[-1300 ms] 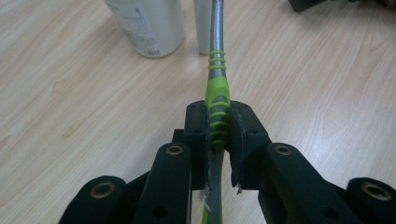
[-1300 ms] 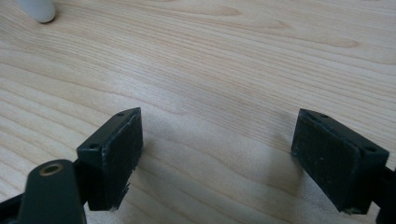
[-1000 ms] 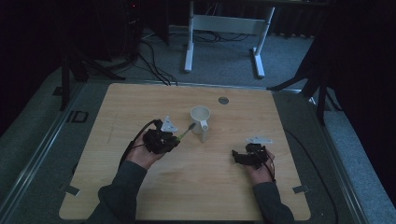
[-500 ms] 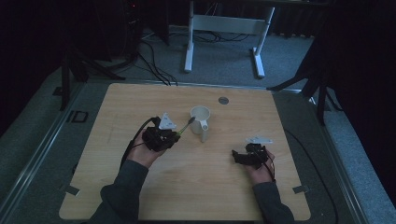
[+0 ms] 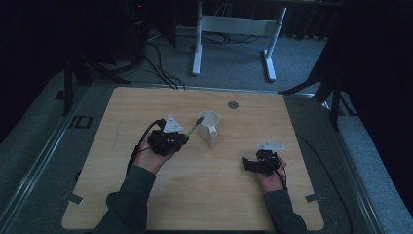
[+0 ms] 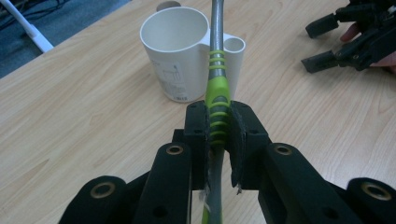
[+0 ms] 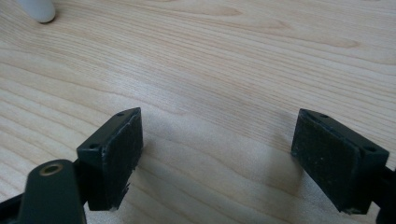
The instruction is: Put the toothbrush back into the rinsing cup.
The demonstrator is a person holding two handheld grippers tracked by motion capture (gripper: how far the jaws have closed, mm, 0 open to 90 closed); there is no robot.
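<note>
Holding a toothbrush (image 6: 217, 100) tight between its jaws, the left gripper (image 5: 181, 138) has one end of it over the white cup (image 5: 209, 126). The brush looks nearly in, but it has not been let go, so dropping it in is probably what is left. I cannot tell which end points at the cup. The toothbrush handle is grey with green ribbed rubber. The cup has a small side tube (image 6: 234, 49) and stands far of the table's (image 5: 122, 107) middle. The right gripper (image 5: 253, 163) rests on the near right, jaws wide apart and empty.
</note>
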